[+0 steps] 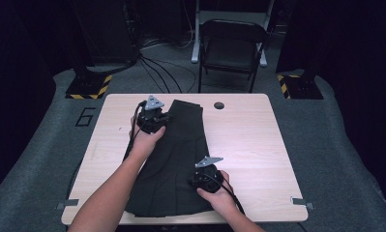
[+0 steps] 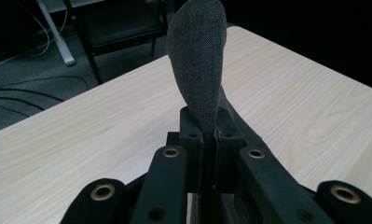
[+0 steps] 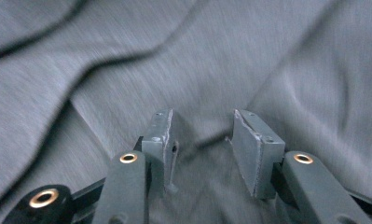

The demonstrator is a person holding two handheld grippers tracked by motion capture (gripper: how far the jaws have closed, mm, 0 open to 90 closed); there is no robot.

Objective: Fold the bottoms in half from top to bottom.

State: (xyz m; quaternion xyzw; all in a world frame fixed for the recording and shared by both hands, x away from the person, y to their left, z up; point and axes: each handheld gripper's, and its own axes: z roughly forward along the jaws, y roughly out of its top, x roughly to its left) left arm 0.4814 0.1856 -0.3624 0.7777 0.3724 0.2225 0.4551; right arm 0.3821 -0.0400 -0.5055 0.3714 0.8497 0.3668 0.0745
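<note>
Two grippers: both mine, on the dark garment (image 1: pixel 173 159).
Garment: flat on the wooden table (image 1: pixel 258 145).
Left gripper (image 2: pixel 207 133): clamped on its far fold.
Right gripper (image 3: pixel 200 140): jaws apart, over its near part.

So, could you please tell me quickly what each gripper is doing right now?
Left gripper: jaws shut on a fold of the dark cloth.
Right gripper: jaws open, over the cloth, holding nothing.

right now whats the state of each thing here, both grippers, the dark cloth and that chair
left gripper: shut on the dark grey fabric garment, a fold sticking up past the jaws
right gripper: open, jaws apart over the cloth
dark grey fabric garment: lying folded on the light wooden table
black folding chair: unfolded, empty
</note>
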